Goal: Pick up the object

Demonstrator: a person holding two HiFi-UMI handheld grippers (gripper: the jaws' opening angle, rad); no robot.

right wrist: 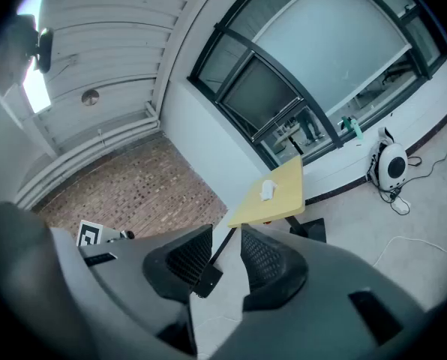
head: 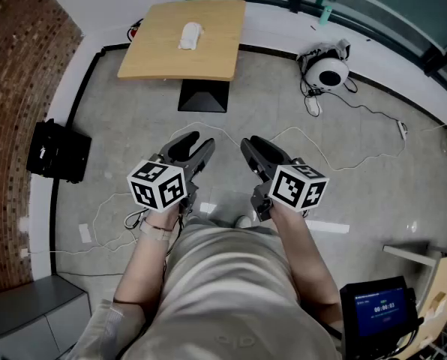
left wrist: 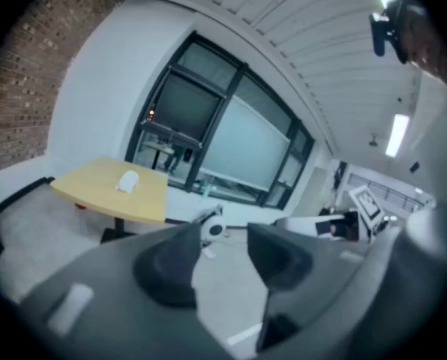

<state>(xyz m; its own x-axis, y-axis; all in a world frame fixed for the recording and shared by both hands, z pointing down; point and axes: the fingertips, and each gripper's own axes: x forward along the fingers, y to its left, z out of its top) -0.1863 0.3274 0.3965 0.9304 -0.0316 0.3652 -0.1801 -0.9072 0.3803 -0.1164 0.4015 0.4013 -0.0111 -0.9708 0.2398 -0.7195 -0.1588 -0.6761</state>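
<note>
Grey floor runs to a far wooden worktop [head: 156, 51], where the white crumpled object [head: 190, 36] lies near its middle. Well apart from it, near me, my left tool [head: 196, 147] gapes wide, holding nothing; my right tool [head: 258, 150] stands parted more narrowly, also holding nothing.

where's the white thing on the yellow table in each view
Head view: white object upper centre-left, on the yellow table.
Left gripper view: white object left of centre, mid-height.
Right gripper view: white object slightly right of centre.
Shared landmark: the yellow table beneath it.
</note>
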